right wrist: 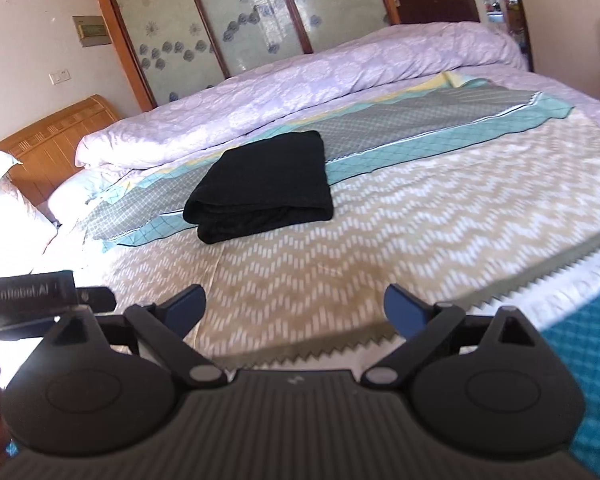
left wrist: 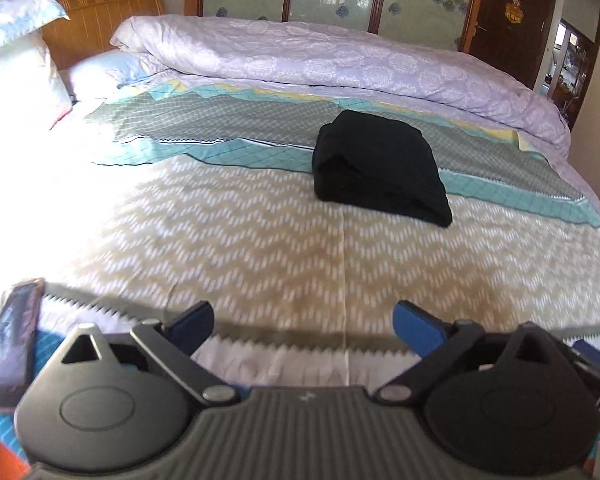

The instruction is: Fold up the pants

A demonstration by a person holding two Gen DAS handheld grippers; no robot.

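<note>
Black pants (left wrist: 380, 168) lie folded into a compact bundle on the patterned bedspread (left wrist: 240, 240), near the middle of the bed. They also show in the right wrist view (right wrist: 264, 186). My left gripper (left wrist: 304, 324) is open and empty, held back near the bed's front edge, well short of the pants. My right gripper (right wrist: 296, 308) is open and empty too, also near the front edge and apart from the pants.
A rolled lilac duvet (left wrist: 340, 56) lies along the far side of the bed. Pillows (left wrist: 16, 60) and a wooden headboard (left wrist: 100, 16) are at the left. A dark flat object (left wrist: 14, 340) lies at the left front edge. Glass-panelled doors stand behind.
</note>
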